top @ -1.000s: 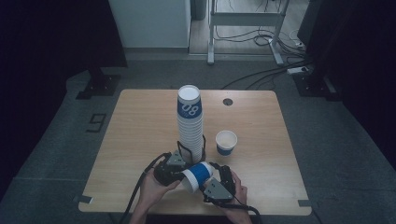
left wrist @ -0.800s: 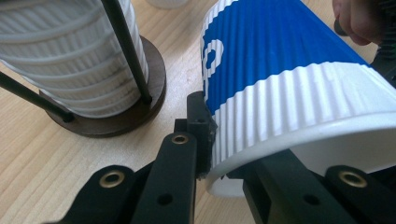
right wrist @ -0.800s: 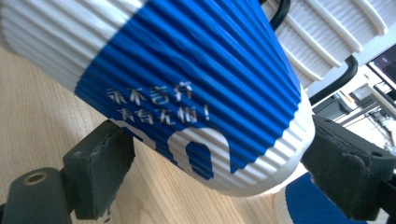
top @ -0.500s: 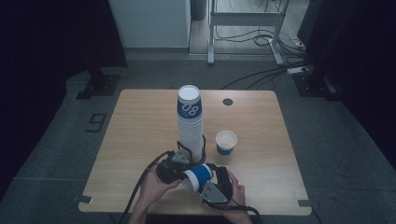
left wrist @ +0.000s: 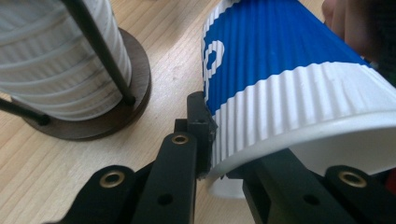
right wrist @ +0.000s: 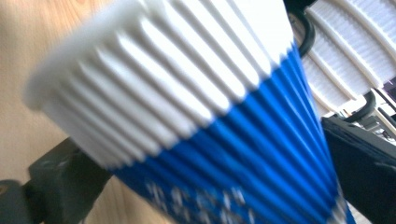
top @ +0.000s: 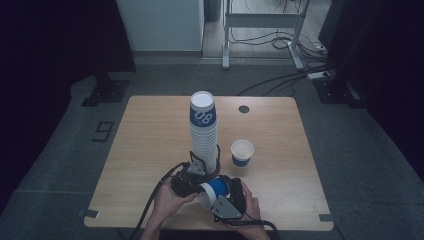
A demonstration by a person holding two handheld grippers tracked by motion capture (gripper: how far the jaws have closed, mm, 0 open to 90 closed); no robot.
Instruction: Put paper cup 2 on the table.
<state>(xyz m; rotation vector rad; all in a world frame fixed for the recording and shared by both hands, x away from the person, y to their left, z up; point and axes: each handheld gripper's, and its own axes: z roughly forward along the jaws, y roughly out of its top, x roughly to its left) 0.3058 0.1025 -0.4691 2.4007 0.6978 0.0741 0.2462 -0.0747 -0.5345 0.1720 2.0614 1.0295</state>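
1. At the near edge of the wooden table (top: 150,130), both hands meet around one blue-and-white ribbed paper cup (top: 214,190), which lies tilted on its side between the two grippers.
2. The left gripper (top: 192,176) has its jaws pinched tight on the cup's rim wall, one jaw inside the mouth and one outside, as the left gripper view shows; this looks like a grip meant to steady a thin wall without crushing it.
3. The right gripper (top: 227,197) has just been opening its jaws; they now stand wide on either side of the cup body, which sits between them, and I judge them released rather than pressing.
4. Just beyond the hands stands a tall stack of cups (top: 203,135) on a round dark wooden base (left wrist: 116,116) with thin black guide rods (left wrist: 100,51), which keep the column upright.
5. To the right of the stack, a single cup (top: 242,152) stands upright and apart, mouth up.
6. My reading: a cup is being passed from one gripper to the other, probably for separating or setting out.
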